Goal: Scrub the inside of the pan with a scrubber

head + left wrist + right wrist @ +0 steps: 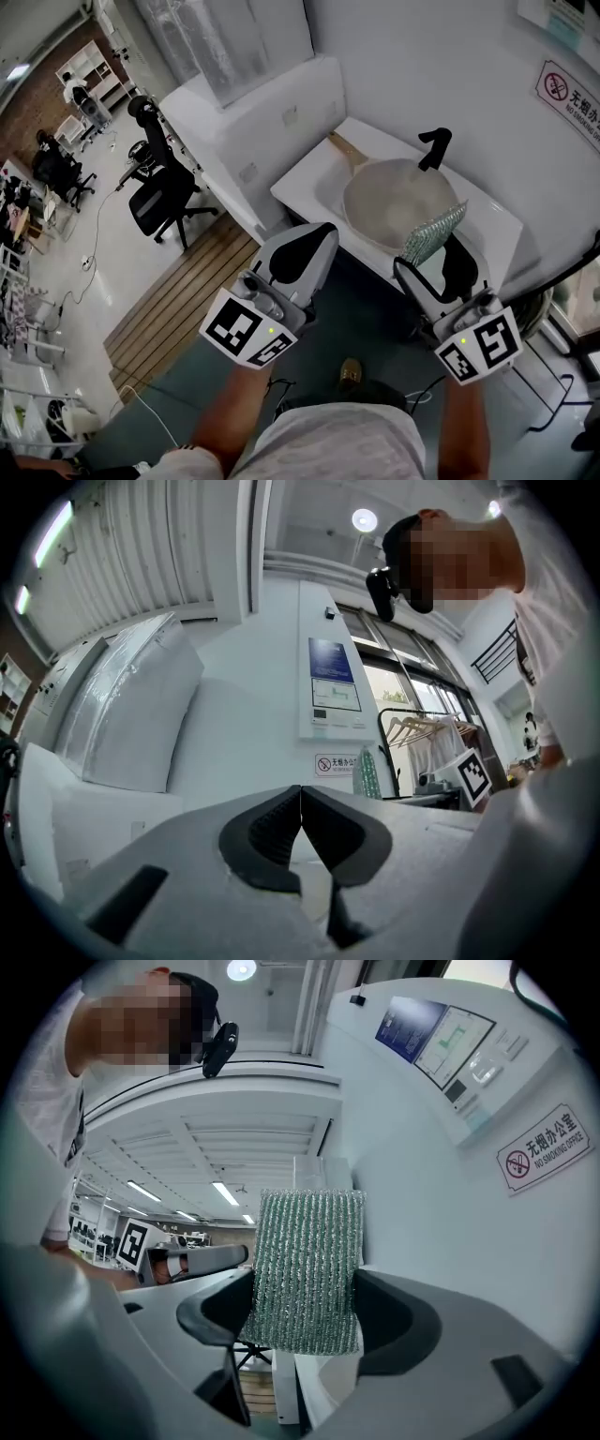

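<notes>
I read one sign only: no-smoking sign [548,1152] on the wall [450,66], up right of the pan [389,202]: "无烟办公室 NO SMOKING OFFICE". Poster [436,1040] higher above the pan: print illegible.

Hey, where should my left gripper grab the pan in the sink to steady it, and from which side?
Grip the wooden handle. It juts from the far-left edge of the pan, clear of the black faucet, so come from the left. The left gripper is shut and empty, so it would likely need opening first.
</notes>
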